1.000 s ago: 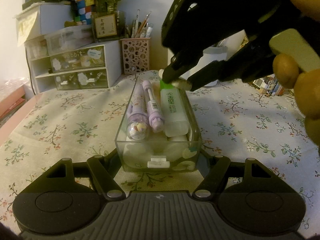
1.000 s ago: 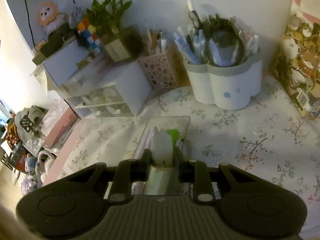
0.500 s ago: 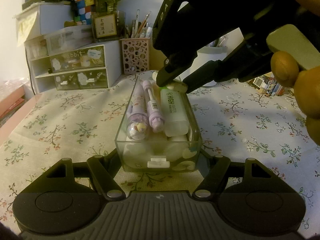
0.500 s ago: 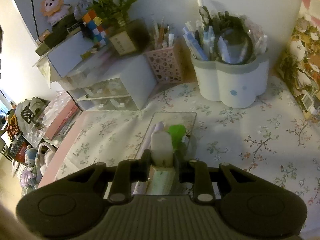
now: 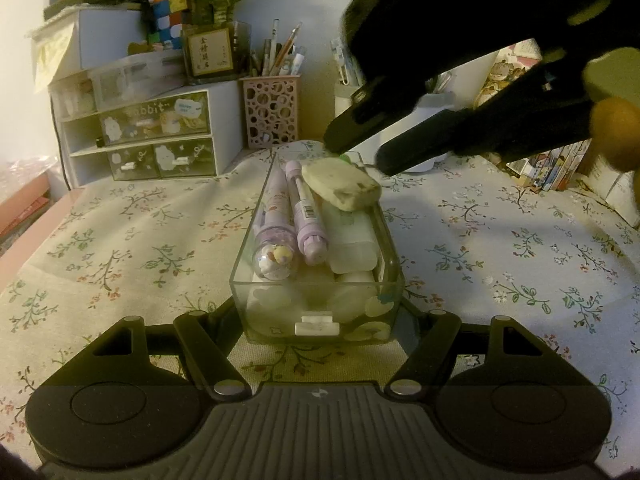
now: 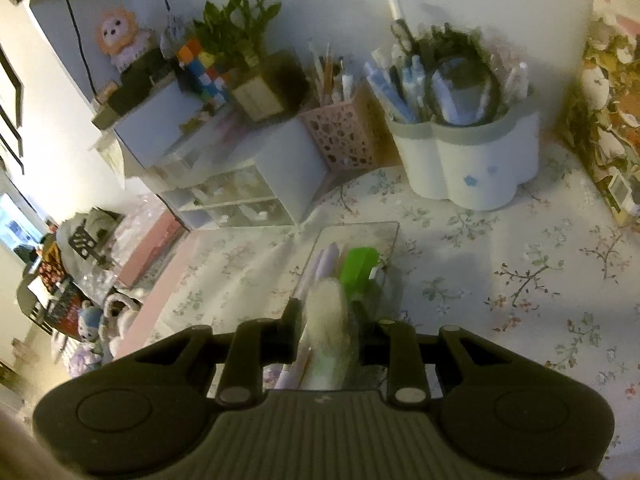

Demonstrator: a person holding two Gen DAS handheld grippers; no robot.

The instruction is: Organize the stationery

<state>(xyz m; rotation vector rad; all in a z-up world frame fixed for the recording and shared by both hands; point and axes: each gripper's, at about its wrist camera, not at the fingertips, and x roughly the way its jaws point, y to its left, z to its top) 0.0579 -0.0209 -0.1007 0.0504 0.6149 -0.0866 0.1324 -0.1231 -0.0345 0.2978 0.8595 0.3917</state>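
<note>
Seen from the left wrist, the left gripper is clamped on the near end of a clear plastic box, one finger on each side wall. The box stands on a floral tablecloth. Inside it lie two purple pens side by side on the left and a pale highlighter on the right, over some white items at the bottom. A worn white eraser lies tilted on top of the highlighter at the far end of the box. Just above it hang the dark tips of the right gripper, slightly apart and not touching the eraser in this view. Part of a hand shows at the right edge.

The right wrist view looks down from above and is blurred. There the eraser sits in the narrow gap between the right gripper's fingers; whether the pads touch it cannot be told. Only this view shows the highlighter's green cap.

Farther back stand a small drawer unit, a pink perforated pen cup holding pens, and, clearest from the right wrist, a white flower-shaped holder crammed with pens.
</note>
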